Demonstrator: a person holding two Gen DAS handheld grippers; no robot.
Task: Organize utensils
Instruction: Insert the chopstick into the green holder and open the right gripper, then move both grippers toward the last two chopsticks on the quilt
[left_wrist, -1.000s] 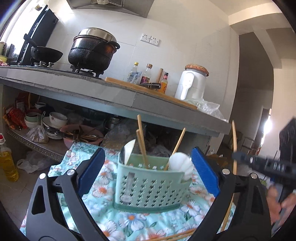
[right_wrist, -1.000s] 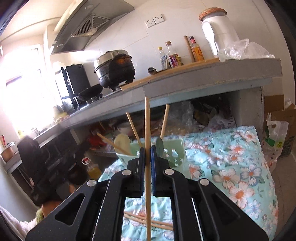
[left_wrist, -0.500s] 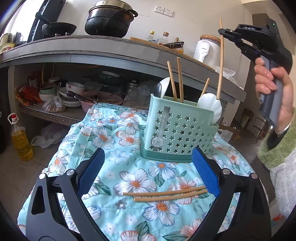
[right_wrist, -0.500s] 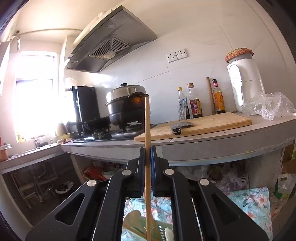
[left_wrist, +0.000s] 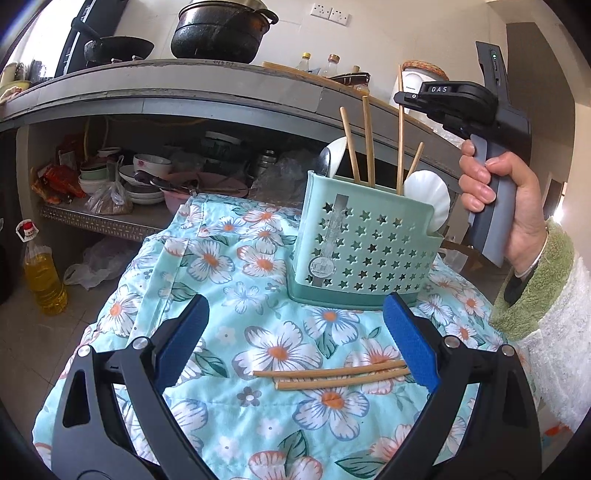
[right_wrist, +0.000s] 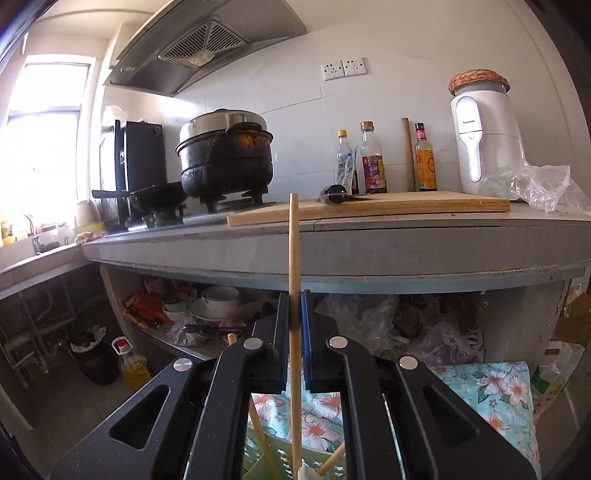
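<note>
A mint-green utensil holder (left_wrist: 364, 247) with star holes stands on the floral cloth (left_wrist: 229, 266). It holds several wooden chopsticks, a metal spoon (left_wrist: 325, 160) and a white spoon (left_wrist: 430, 195). My right gripper (left_wrist: 399, 99) is shut on one chopstick (left_wrist: 400, 136), held upright above the holder with its lower end inside the rim. In the right wrist view the same chopstick (right_wrist: 294, 295) stands pinched by that gripper (right_wrist: 294, 310). Two chopsticks (left_wrist: 332, 376) lie on the cloth between the wide-open fingers of my left gripper (left_wrist: 295, 341).
A grey counter (right_wrist: 369, 247) behind carries a black pot (right_wrist: 225, 155), a cutting board (right_wrist: 369, 208), bottles and a white appliance (right_wrist: 484, 140). Bowls (left_wrist: 142, 177) fill the shelf under it. An oil bottle (left_wrist: 42, 273) stands on the floor at the left.
My right gripper has carried its chopstick over to the holder and brought its lower end down inside the rim. My left gripper has dropped and tilted down over the two chopsticks on the cloth.
</note>
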